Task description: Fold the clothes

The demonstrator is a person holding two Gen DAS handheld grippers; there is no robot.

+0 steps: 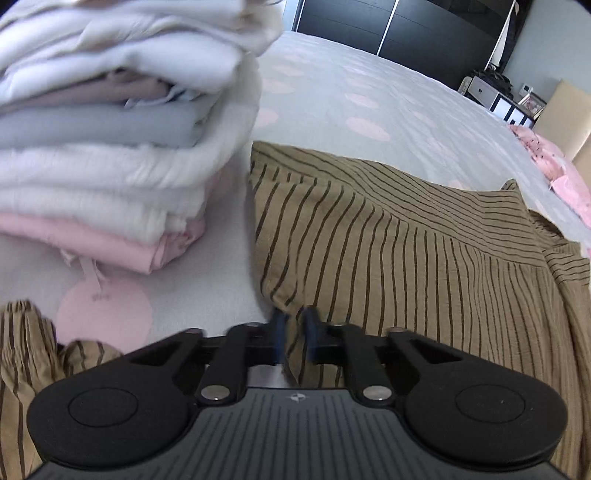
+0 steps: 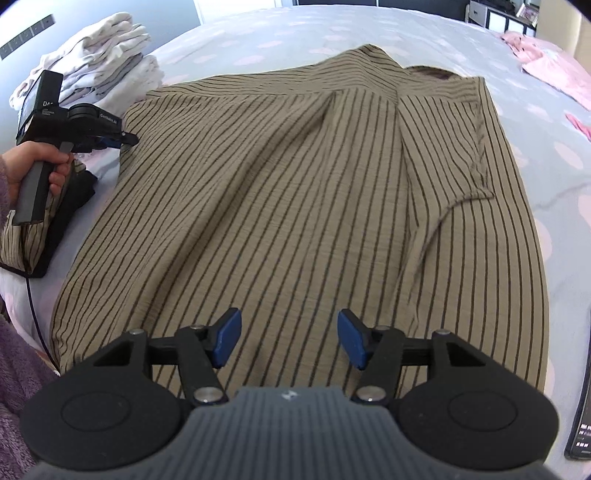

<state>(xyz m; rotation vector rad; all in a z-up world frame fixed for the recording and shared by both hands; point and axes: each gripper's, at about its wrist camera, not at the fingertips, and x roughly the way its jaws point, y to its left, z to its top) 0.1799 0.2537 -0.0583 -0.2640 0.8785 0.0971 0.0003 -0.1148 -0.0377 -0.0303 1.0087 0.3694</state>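
A tan shirt with dark stripes (image 2: 280,192) lies spread flat on the bed, with one sleeve folded in on its right side. In the left wrist view the same shirt (image 1: 406,258) fills the right half. My left gripper (image 1: 295,326) is shut on the shirt's left edge, cloth pinched between its blurred blue pads. From the right wrist view, the left gripper (image 2: 123,139) sits at that edge, held by a hand (image 2: 26,166). Above the shirt's near hem my right gripper (image 2: 290,339) is open; only flat cloth lies below its pads.
A tall stack of folded white, grey and pink clothes (image 1: 110,147) stands just left of the shirt. The bed sheet (image 1: 351,92) is pale grey with pink dots. Pink garments (image 2: 546,62) lie at the far right. Dark wardrobe doors (image 1: 388,26) stand beyond the bed.
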